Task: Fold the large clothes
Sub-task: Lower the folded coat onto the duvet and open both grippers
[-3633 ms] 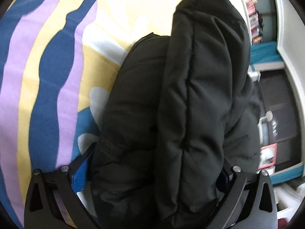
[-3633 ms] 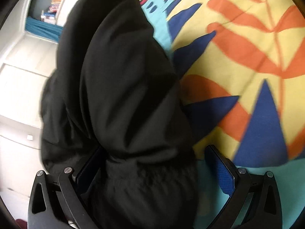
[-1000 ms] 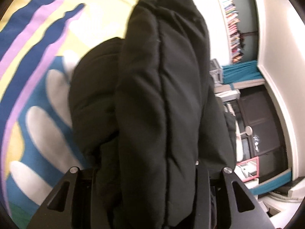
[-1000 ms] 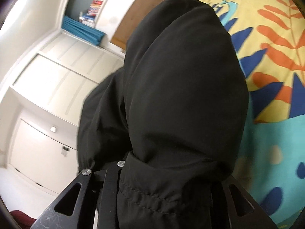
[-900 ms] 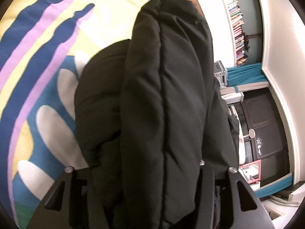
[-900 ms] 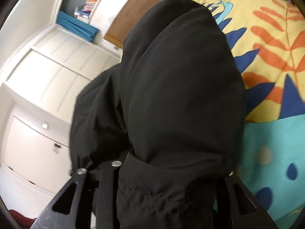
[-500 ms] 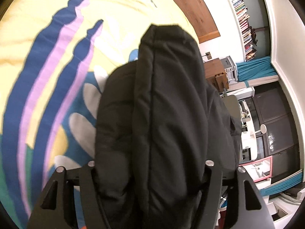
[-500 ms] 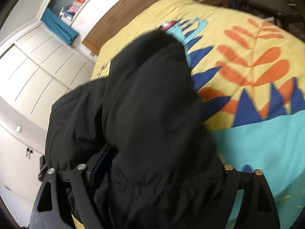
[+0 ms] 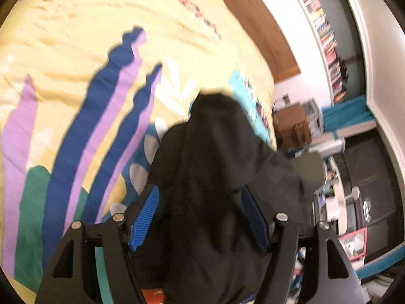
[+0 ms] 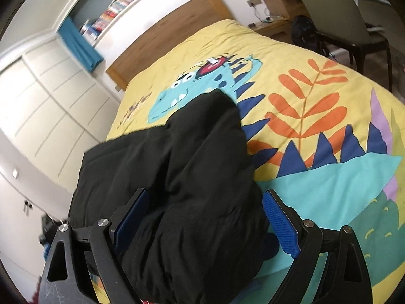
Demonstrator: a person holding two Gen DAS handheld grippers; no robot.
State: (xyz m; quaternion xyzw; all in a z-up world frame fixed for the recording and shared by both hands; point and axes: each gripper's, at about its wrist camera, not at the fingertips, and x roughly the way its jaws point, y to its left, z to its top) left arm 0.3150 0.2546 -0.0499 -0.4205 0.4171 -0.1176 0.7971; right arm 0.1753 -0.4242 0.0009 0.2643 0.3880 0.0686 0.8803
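A bulky black padded jacket (image 9: 215,177) lies bunched on a yellow dinosaur-print bed cover (image 9: 76,50). It also fills the right wrist view (image 10: 182,177), lying on the cover (image 10: 316,101). My left gripper (image 9: 202,217) is open, its blue pads (image 9: 144,217) standing apart on either side of the jacket's folds. My right gripper (image 10: 207,225) is open too, its blue pads (image 10: 281,225) spread wide around the jacket. The parts of the jacket near the wrists are hidden behind the gripper frames.
A wooden headboard (image 10: 172,33) stands at the bed's far end. White wardrobe doors (image 10: 38,101) are on the left, a bookshelf (image 9: 326,35) high on the wall. A dark chair (image 10: 354,25) and a bedside table (image 9: 293,124) stand beside the bed.
Both grippers, shut on the jacket a second ago, have opened and pulled back and up. The jacket now rests on the bed, and more of the bed cover shows.
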